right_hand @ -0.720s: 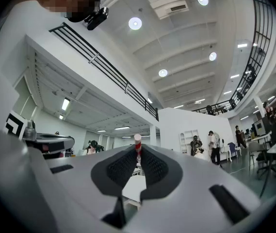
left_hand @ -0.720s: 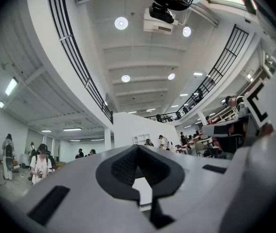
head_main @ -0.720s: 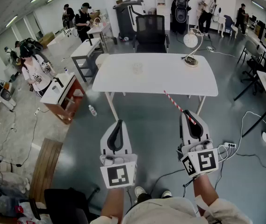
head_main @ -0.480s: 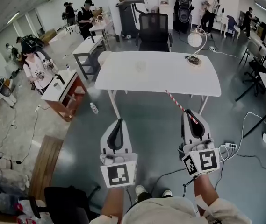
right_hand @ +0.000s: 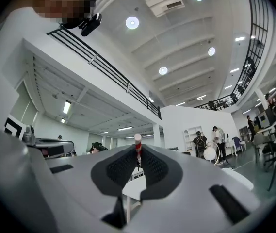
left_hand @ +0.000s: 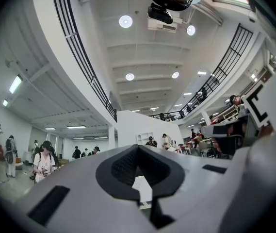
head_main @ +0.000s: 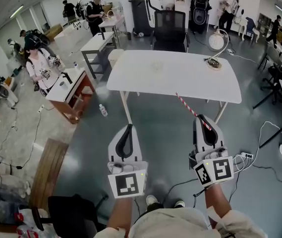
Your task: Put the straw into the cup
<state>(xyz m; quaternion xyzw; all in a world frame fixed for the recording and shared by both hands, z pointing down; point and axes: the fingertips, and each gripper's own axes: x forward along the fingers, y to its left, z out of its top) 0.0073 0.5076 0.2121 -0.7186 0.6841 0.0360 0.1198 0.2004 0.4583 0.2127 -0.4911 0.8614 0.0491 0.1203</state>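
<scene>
While the left gripper [head_main: 127,129] holds its jaws together empty, the right gripper [head_main: 203,119] clamps the striped straw [head_main: 188,107].

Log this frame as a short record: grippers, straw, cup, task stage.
left gripper: shut, empty
right gripper: shut on straw, which points toward the table
cup: clear, faint, on table, well apart from both grippers
lamp: on table's right end
stage: straw held, not yet in cup
</scene>
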